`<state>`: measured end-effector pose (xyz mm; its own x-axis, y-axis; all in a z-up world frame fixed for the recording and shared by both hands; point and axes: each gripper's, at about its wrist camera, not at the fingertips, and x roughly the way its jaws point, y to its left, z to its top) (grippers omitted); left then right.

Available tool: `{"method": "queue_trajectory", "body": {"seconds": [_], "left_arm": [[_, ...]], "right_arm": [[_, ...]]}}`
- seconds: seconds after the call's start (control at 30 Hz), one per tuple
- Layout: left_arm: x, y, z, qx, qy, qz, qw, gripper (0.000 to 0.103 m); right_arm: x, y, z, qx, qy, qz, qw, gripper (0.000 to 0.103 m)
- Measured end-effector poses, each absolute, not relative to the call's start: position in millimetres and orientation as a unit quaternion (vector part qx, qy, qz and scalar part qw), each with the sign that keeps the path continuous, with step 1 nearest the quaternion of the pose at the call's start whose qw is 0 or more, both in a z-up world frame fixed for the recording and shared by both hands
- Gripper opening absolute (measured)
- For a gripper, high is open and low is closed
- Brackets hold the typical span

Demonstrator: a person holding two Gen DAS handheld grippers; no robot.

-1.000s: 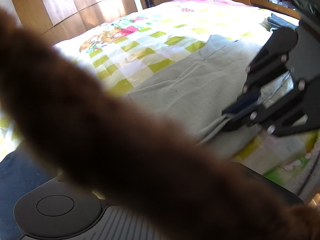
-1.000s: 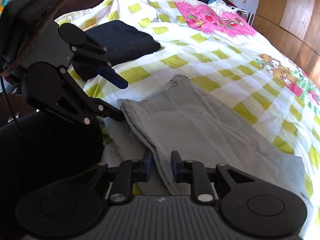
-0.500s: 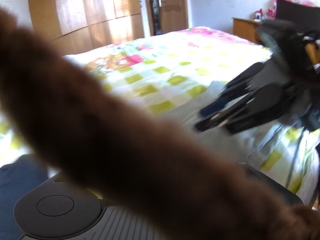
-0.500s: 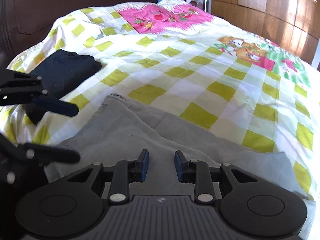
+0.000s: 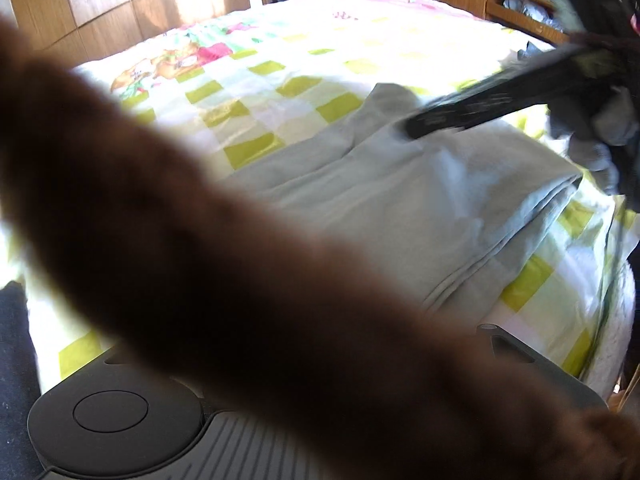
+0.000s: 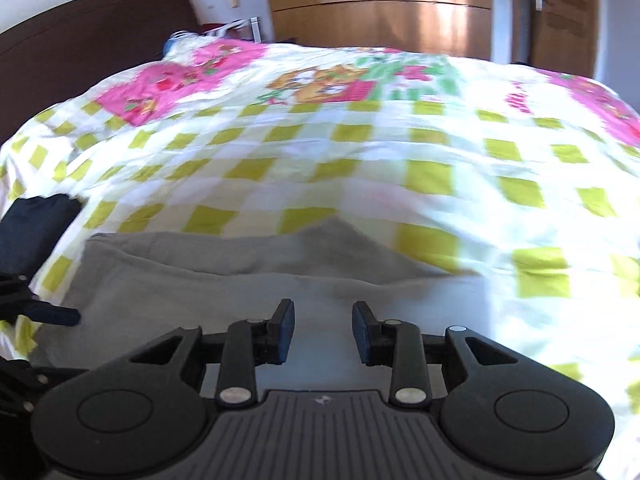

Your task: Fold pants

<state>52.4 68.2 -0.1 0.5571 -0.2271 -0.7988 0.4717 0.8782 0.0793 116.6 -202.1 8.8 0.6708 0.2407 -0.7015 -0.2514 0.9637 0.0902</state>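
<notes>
As fingers part, right gripper (image 6: 323, 332) over pants (image 6: 200, 280)

Bright sun, glare on bedspread (image 6: 400, 152); motion blur both views, fisheye edges, brown sleeve (image 5: 240, 280) out of focus.

The pants (image 5: 420, 200) are pale grey, soft-looking cotton, lying flat on the checked bedspread and already doubled over (stacked layers show along the edge at about 4 o'clock in the left wrist view). In the right wrist view they fill the lower middle, with a loose corner poking up toward 12 o'clock.
</notes>
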Motion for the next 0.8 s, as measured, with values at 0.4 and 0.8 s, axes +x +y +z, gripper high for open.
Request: {"method": "queue_trajectory", "body": {"seconds": [0.4,0.8], "left_arm": [[72.8,-14.7,-17.3,0.144,0.421,-0.236,0.864,0.064],[84.9,-28.4,-16.7,0.139,0.435,-0.212,0.864,0.066]], "right_arm": [[112.5,-289.2,-36.5,0.196,0.451,0.17,0.854,0.051],[132.1,-306.6,-68.4,0.339,0.465,0.232,0.784,0.024]]}}
